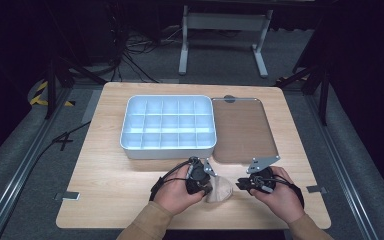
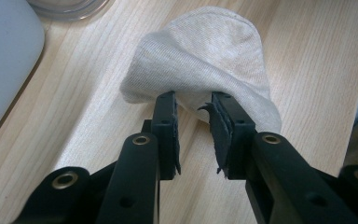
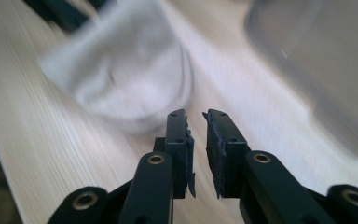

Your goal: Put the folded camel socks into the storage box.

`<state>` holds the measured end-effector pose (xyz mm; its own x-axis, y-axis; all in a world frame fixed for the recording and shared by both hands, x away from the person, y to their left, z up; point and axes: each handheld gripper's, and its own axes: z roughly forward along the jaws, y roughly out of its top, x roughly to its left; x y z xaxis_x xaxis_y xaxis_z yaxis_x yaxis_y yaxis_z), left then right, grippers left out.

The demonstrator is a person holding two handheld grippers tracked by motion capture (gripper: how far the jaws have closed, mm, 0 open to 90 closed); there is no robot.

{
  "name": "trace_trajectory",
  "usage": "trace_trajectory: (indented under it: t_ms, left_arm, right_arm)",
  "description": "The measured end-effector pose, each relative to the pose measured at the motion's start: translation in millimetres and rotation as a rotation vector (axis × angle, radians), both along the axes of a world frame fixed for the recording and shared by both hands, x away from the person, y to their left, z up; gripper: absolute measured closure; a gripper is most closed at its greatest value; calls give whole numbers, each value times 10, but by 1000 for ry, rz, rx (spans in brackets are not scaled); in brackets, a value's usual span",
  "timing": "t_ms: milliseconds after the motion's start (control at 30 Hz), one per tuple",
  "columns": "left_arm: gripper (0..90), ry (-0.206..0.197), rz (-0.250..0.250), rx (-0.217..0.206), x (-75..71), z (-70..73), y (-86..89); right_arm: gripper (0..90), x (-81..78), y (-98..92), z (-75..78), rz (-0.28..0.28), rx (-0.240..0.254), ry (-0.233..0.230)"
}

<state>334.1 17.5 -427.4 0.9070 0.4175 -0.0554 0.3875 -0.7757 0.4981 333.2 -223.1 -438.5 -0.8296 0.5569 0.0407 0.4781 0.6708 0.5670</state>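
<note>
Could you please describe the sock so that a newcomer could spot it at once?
On the wooden table, look in front of the white divided bin, near the front edge. The sock lies between the two grippers, the only soft, beige, rumpled thing there.

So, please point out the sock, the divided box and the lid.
sock (image 2: 205,56): left gripper view, middle of the fabric.
divided box (image 1: 168,151): high view, front wall.
lid (image 1: 242,130): high view, flat middle.
</note>
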Motion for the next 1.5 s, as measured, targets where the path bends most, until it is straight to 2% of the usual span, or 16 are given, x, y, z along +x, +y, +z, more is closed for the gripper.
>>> trace_trajectory:
  t_ms: [100,367,800,933,1167,1367,1500]
  left_arm:
    - [720,0,-3,-4,0,5,-1]
    - [718,0,-12,-10,-16,19,-17]
    - [725,-21,-34,-25,-44,40,-80]
    - [726,-38,-45,-43,-56,50,-134]
    - [716,-16,-94,-33,-58,-50,-278]
    - [681,1,-107,-63,-21,-113,-272]
    - [575,12,-137,-84,-40,-126,-240]
  right_arm:
    - [800,-3,40,-77,28,-30,23]
    - [796,-19,184,-158,60,-32,0]
    - [800,-46,299,-199,88,-2,-9]
    - [799,-53,303,-209,78,0,-11]
    - [763,-66,261,-206,65,19,-4]
    - [742,-56,148,-127,35,41,-12]
    - [713,-52,92,-74,13,69,-23]
